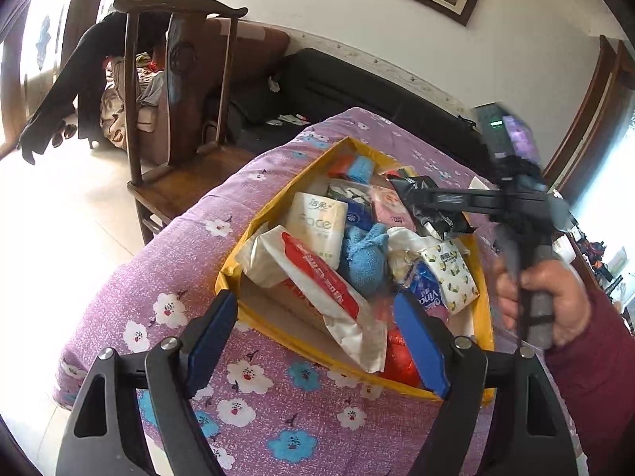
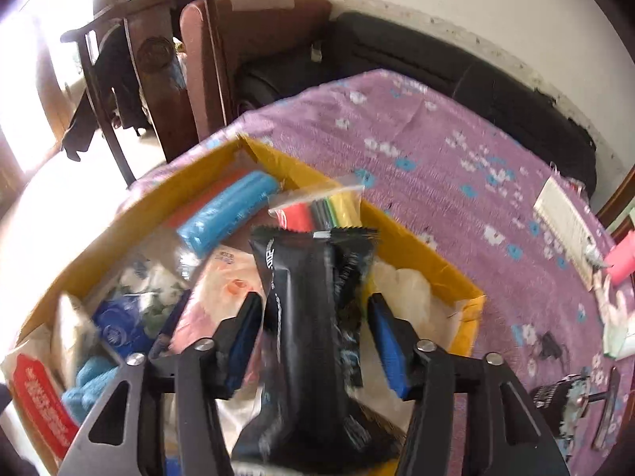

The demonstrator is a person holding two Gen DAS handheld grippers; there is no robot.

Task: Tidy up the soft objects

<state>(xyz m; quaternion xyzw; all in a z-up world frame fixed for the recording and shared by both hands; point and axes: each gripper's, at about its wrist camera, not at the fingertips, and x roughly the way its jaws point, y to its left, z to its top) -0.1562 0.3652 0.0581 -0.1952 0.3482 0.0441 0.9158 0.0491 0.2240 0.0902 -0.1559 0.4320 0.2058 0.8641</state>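
A yellow cardboard box (image 1: pixel 482 309) on the purple flowered cloth (image 1: pixel 178 269) holds several soft packs: tissue packs, a blue towel (image 1: pixel 365 258), a red-and-white wipes pack (image 1: pixel 317 277). My left gripper (image 1: pixel 321 329) is open and empty at the box's near edge. My right gripper (image 2: pixel 313 337) hangs over the box (image 2: pixel 397 234), jaws apart, with a black foil pouch (image 2: pixel 309 309) between the fingers; contact is unclear. The pouch also shows in the left wrist view (image 1: pixel 428 206), at the right gripper's tip (image 1: pixel 444 202).
A dark wooden chair (image 1: pixel 178 111) stands left of the table, a black sofa (image 1: pixel 357 91) behind. On the cloth to the right lie a white comb-like piece (image 2: pixel 563 222), a pink item (image 2: pixel 623 258) and small dark objects (image 2: pixel 575 396).
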